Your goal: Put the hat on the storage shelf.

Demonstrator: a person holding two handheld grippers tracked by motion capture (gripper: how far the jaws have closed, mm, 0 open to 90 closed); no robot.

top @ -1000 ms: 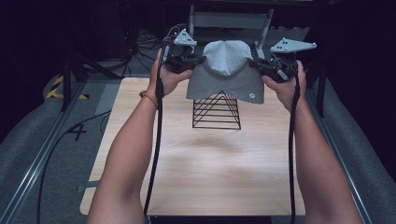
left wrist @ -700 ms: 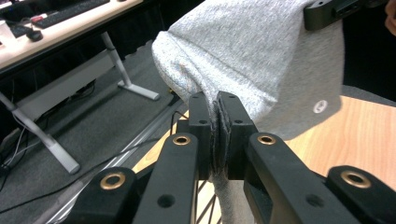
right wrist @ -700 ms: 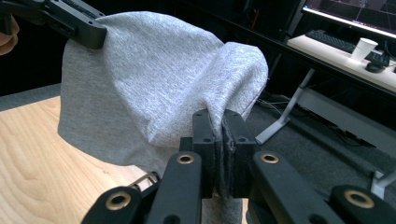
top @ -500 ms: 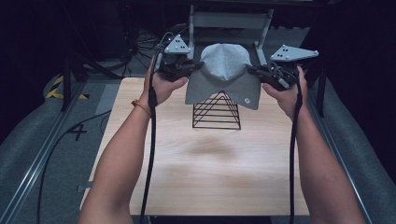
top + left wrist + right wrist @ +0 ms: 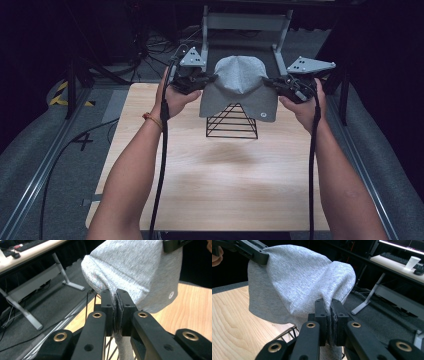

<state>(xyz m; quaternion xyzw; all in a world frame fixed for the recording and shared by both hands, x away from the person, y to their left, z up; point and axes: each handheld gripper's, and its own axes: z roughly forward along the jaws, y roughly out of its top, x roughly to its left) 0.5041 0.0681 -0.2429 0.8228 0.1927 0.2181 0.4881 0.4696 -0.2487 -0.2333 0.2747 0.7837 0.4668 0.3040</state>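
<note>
A grey knit hat (image 5: 240, 85) hangs stretched between both grippers above a black wire pyramid stand (image 5: 231, 122) at the far middle of the wooden table (image 5: 215, 185). My left gripper (image 5: 207, 78) is shut on the hat's left edge, and my right gripper (image 5: 271, 83) is shut on its right edge. The left gripper view has the grey fabric (image 5: 135, 270) pinched between its jaws at the left gripper (image 5: 117, 305), with the other gripper's tip (image 5: 175, 245) at the top right. In the right gripper view the hat (image 5: 297, 280) is clamped by the right gripper (image 5: 330, 315). The hat's lower front covers the stand's tip.
A grey metal frame (image 5: 245, 22) stands just beyond the table's far edge. Cables (image 5: 160, 165) trail from both grippers along the forearms. Grey floor and rails flank the table. A desk with a keyboard and a white cup (image 5: 412, 262) lies far behind.
Both grippers have carried the hat slightly up and away, lifting it higher above the wire stand. Both stay shut on it.
</note>
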